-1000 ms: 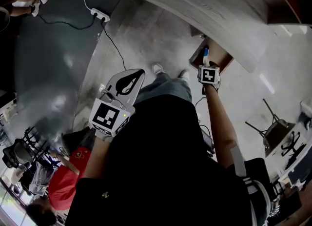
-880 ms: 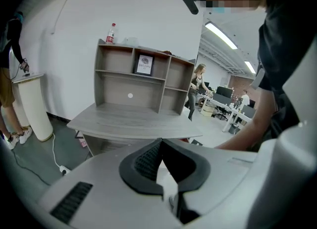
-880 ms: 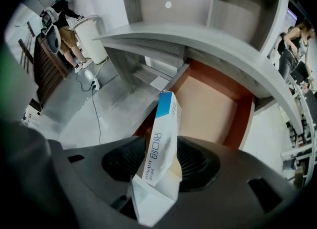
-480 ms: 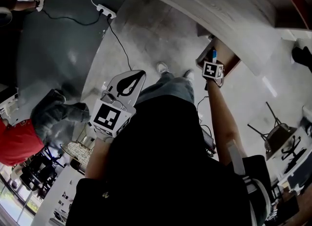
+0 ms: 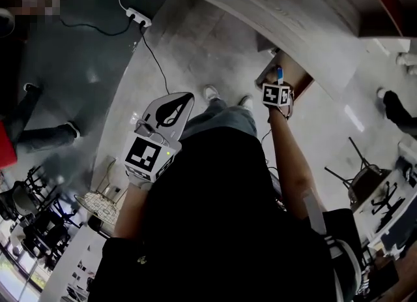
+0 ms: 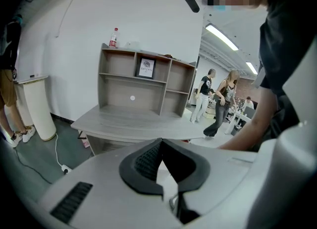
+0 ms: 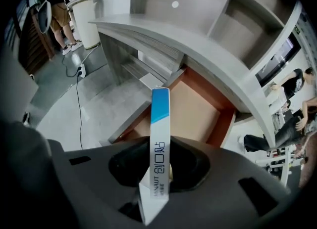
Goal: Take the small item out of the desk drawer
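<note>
**Right tongs.** The right tongs (image 7: 159, 166) are clenched on a slim box (image 7: 159, 144), with one pad pressed against each broad face. The box is white with a blue far end and dark print along its narrow edge. It stands lengthwise out of the tongs and points away from the person. In the head view the right tongs (image 5: 277, 84) are held out at arm's length on the right. The box (image 5: 279, 72) projects beyond the marker cube (image 5: 277, 94).

**Position of the box.** The box is in the grip of the tongs and touches nothing else. It lies in line with the open drawer (image 7: 198, 109), and its blue end shows against the drawer's brown floor. The views do not show how high it sits above the drawer rim.

**Drawer and worktop.** The drawer (image 5: 291, 75) is pulled out from under the grey wood-grain worktop (image 7: 198, 45). The visible part of its floor is bare.

**Left tongs.** The left tongs (image 6: 161, 166) are clenched, tips together, with nothing between the pads. In the head view the left tongs (image 5: 171, 108) are held near the person's body on the left, well apart from the drawer.

**Surroundings.** A shelf unit (image 6: 143, 82) stands on the far part of the worktop, with a bottle (image 6: 114, 37) on top. A power strip (image 5: 133, 17) lies on the floor at far left.
</note>
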### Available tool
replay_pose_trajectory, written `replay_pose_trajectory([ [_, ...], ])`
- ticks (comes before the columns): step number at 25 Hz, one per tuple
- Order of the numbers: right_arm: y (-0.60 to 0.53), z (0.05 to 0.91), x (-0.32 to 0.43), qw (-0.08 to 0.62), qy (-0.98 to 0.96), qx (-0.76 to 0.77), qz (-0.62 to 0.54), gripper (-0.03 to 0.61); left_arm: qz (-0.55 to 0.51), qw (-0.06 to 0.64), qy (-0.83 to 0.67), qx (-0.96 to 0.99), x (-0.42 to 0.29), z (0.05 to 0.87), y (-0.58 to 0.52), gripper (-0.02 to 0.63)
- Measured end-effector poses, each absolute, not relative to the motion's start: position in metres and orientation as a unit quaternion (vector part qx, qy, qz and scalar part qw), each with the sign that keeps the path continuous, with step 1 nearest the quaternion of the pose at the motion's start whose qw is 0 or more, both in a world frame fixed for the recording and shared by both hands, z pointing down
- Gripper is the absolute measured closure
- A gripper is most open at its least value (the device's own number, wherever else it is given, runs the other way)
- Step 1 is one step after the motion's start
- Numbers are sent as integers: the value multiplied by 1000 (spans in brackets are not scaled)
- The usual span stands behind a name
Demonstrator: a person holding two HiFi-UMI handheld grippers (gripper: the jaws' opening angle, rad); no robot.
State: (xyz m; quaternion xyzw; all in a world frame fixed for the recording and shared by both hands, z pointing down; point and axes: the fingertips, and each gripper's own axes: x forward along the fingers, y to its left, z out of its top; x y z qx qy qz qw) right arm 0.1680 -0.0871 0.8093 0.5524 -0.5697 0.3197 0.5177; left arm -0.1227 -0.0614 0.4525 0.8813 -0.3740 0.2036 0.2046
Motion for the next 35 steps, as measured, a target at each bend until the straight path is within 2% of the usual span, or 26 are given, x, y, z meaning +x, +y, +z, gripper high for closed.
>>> replay_pose_trajectory([
  [20,-106,671,128,455,-676,505,284,505,113,202,-413,881,-83,405,-55,606],
  [35,-138,516,108,315,-774,496,235,505,75,177,-417,888,-70,380,-92,606],
])
